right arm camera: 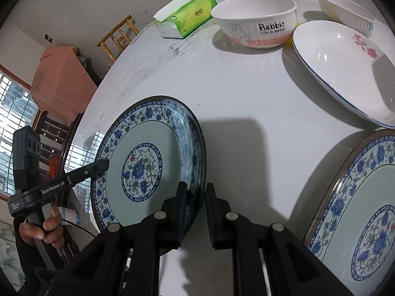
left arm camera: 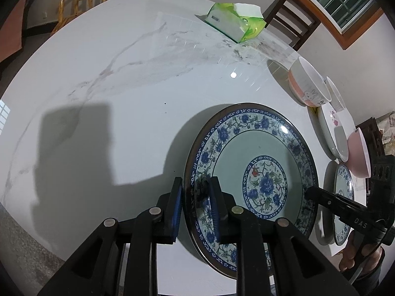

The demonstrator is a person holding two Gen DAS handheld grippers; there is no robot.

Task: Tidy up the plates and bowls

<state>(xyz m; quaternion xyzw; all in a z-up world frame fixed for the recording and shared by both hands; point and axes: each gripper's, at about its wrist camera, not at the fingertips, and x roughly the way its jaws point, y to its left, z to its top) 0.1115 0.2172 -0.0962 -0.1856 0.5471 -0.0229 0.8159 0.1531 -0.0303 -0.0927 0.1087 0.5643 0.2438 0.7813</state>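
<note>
From the right wrist view: tissue pack (right arm camera: 185, 16) at eleven o'clock on the table (right arm camera: 246, 86), rabbit bowl (right arm camera: 255, 21) at twelve, flowered plate (right arm camera: 345, 71) at two.

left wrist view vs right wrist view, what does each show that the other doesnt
Left wrist only: a pink bowl at the right edge.
Right wrist only: the "Rabbit" lettering on the rabbit bowl, and a pink-covered object beside the table.
Both: the held blue plate, gripped at opposite rims by the left gripper and right gripper, a second blue plate, white flower plate, tissue pack.
</note>
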